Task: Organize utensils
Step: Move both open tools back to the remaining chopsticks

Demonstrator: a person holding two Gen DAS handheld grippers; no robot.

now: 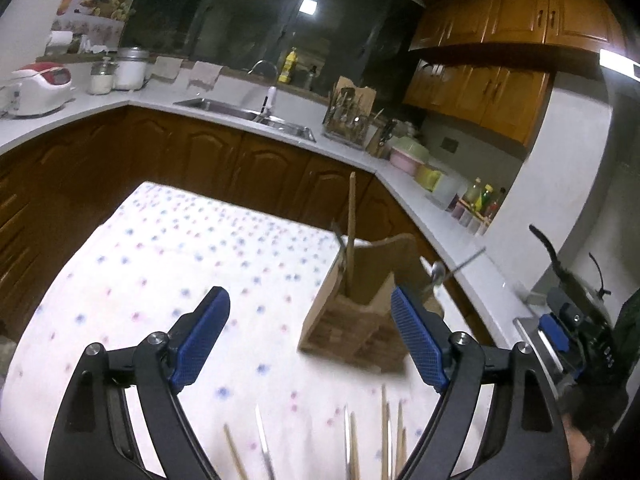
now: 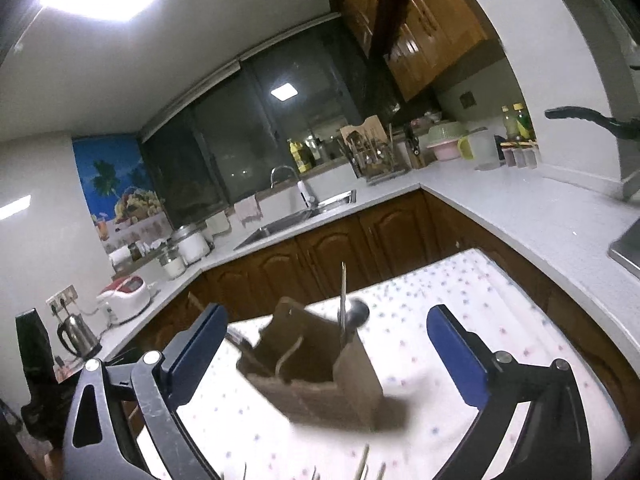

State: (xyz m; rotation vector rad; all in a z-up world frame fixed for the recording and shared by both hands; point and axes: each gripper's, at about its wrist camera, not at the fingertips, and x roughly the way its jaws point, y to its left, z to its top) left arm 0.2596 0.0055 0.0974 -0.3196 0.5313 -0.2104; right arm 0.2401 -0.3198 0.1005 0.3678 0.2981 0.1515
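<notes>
On dotted tablecloth (image 1: 160, 264), wooden holder (image 1: 352, 320) — chopstick (image 1: 351, 220), spoon (image 2: 356, 314) inside

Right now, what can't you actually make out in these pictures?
- Loose utensils: left wrist view, cut off by the bottom edge; kinds unclear.
- Wooden holder: blurred in both views; compartments unreadable.
- Spoon: left wrist view, partly behind a blue finger pad.

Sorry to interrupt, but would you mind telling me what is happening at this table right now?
A person with a handheld gripper in each hand is sorting utensils into a wooden holder on a dotted tablecloth. The holder already contains a chopstick and a spoon. Both the left gripper and the right gripper are open and empty. More chopsticks and utensils lie on the cloth near the camera, not yet picked up.
</notes>
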